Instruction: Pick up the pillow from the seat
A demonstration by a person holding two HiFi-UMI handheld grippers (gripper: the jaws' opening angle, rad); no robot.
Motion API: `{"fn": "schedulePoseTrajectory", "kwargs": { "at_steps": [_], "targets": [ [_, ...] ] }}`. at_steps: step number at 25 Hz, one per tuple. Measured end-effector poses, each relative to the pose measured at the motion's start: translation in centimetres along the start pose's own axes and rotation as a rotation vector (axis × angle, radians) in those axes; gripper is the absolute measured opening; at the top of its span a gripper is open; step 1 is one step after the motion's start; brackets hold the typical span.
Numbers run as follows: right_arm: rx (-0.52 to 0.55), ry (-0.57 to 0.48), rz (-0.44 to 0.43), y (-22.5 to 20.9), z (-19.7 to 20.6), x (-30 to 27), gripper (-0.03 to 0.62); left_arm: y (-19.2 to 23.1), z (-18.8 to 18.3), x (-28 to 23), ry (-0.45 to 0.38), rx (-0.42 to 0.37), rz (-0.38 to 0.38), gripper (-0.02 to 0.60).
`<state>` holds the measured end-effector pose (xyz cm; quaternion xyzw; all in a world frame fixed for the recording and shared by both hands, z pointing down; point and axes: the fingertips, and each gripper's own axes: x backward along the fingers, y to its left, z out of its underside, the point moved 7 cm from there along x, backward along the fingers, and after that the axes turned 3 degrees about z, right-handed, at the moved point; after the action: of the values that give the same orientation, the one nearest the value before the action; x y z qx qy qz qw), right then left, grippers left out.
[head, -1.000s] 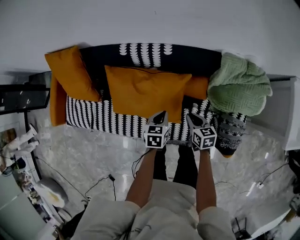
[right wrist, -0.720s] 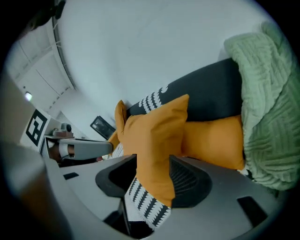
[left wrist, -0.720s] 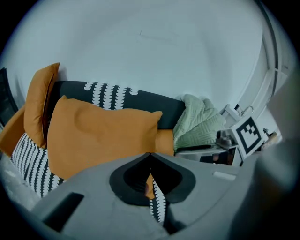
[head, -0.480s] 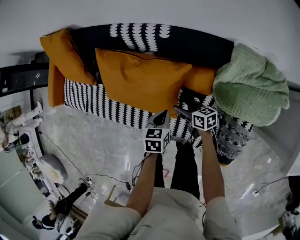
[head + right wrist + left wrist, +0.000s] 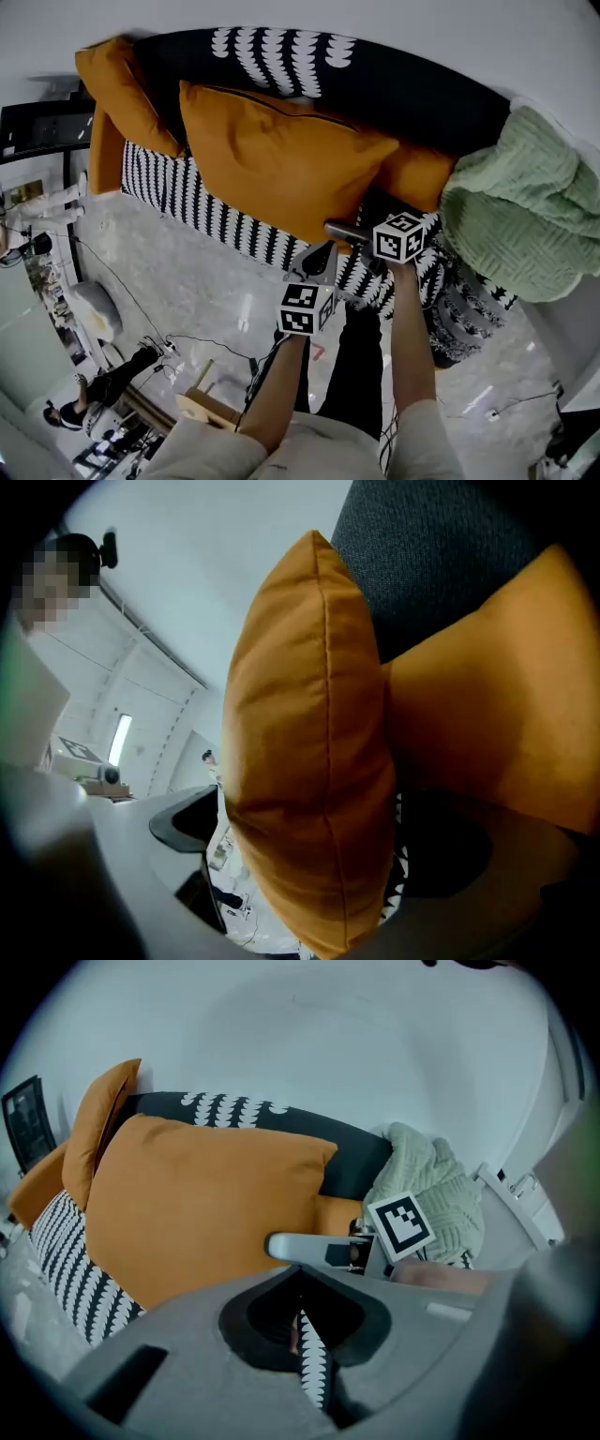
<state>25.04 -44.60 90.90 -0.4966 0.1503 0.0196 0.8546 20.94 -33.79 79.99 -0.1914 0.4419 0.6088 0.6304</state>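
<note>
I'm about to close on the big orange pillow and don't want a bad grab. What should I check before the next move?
1. Opening of the right gripper: ok. Its fingers have just been opening, and the edge of the large orange pillow stands between them.
2. Fingers pressing the pillow: not ok, no pinch yet.
3. Readiness of the left gripper: not ok. It is shut and empty, near the front edge of the seat.
4. The green blanket clear of the pillow: ok, apart, off to the side.
5. The smaller orange pillow behind staying put: cannot tell.
</note>
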Motion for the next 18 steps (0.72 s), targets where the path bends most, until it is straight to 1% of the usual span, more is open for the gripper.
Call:
{"fn": "schedulePoseTrajectory", "kwargs": {
  "at_steps": [3, 6, 9, 12, 13, 14, 18],
  "targets": [
    [-0.006, -0.008, -0.057, -0.8, 0.3, -1.5, 0.541, 1.0, 0.3, -0.2, -0.008, 0.012, -0.025, 0.009],
    [-0.033, 0.011, -0.116, -1.5, 0.5, -3.0, 0.541, 2.4, 0.7, 0.4, -0.023, 0.011, -0.073, 0.008],
    [-0.055, 0.05, -0.223, -1.0, 0.4, -3.3, 0.541, 3.4, 1.4, 0.9, -0.016, 0.012, -0.106, 0.009],
    [-0.055, 0.076, -0.29, 0.5, -0.2, -3.1, 0.541, 3.7, 1.6, 1.1, -0.013, 0.015, -0.113, 0.008],
    [-0.053, 0.078, -0.295, 1.1, -0.4, -3.3, 0.541, 3.8, 1.6, 1.1, -0.012, 0.014, -0.113, 0.009],
    [-0.051, 0.074, -0.28, 1.4, -0.5, -3.6, 0.541, 3.8, 1.6, 1.2, -0.013, 0.014, -0.113, 0.009],
    [-0.049, 0.034, -0.095, 0.7, -0.5, -6.1, 0.541, 4.3, 1.4, 1.3, -0.022, 0.013, -0.117, 0.008]
  ]
}}
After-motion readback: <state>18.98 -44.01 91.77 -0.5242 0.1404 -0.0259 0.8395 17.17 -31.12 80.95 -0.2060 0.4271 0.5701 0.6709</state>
